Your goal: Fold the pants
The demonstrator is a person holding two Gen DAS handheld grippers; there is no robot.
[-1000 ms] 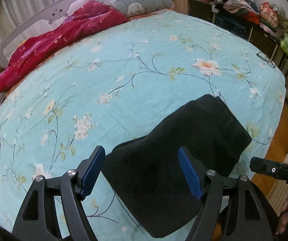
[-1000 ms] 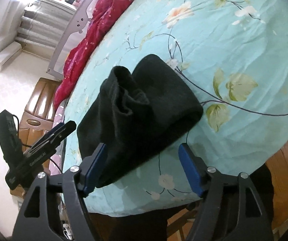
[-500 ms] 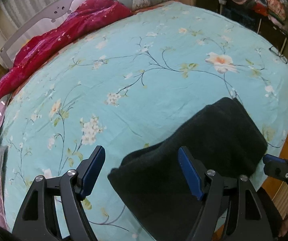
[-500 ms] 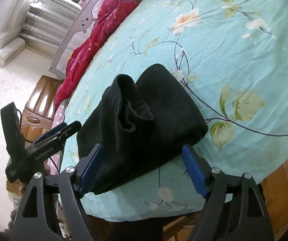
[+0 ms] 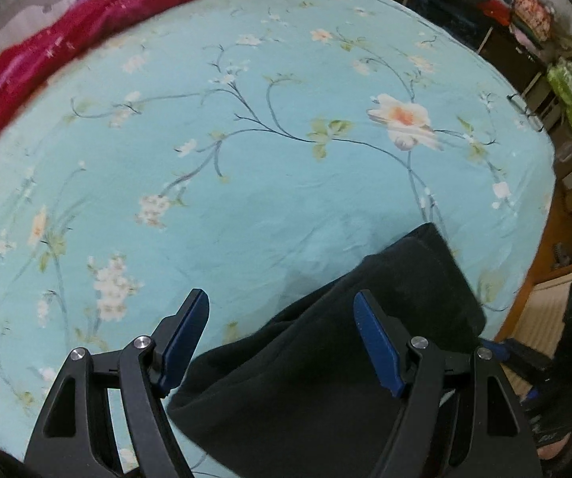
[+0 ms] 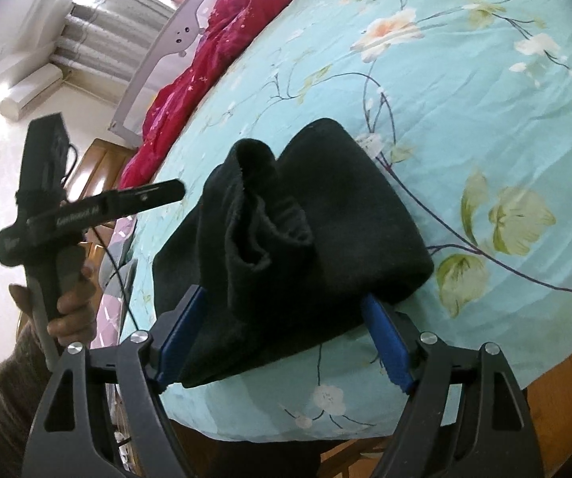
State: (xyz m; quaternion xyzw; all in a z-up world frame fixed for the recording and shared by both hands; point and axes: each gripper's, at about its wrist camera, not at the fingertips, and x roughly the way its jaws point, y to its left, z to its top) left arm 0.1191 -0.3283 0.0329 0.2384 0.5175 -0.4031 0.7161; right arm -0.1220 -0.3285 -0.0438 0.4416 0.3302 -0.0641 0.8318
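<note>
Folded black pants (image 6: 286, 247) lie on the bed just ahead of both wide-spread, empty hand-held grippers (image 5: 282, 342) (image 6: 282, 334).

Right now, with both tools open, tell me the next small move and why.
Probably ease the right tool forward and close it on the near edge of the folded black fleece pants: its fingers already straddle that edge, and a loose flap bulges on top, unflattened.

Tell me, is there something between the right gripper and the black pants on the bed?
Nothing visible. The right gripper is open, and the folded black pants lie on the floral sheet directly ahead, partly between its fingers.
</note>
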